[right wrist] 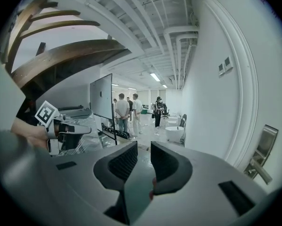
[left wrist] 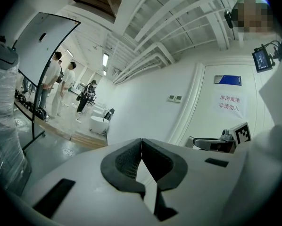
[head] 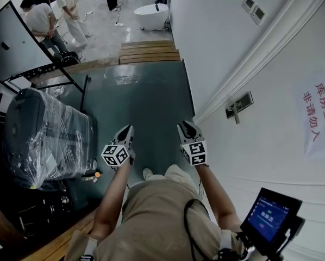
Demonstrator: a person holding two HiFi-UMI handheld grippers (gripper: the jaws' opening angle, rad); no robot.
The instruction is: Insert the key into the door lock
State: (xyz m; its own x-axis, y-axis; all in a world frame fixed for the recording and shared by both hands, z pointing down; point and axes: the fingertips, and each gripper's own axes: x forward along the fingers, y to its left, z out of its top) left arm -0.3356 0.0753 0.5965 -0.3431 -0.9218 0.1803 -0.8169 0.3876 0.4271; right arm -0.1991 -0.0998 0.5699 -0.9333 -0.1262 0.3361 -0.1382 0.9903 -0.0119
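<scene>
Left tongs (left wrist: 141, 141) pressed together empty, right tongs (right wrist: 143, 147) spread empty, no key visible; inserting well needs squaring to the door lock (head: 239, 105).

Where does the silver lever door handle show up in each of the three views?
Head view: silver lever door handle, right of centre, on the white door.
Left gripper view: not visible.
Right gripper view: at the lower right edge.
Shared landmark: pair of grey wall switch plates.
</scene>
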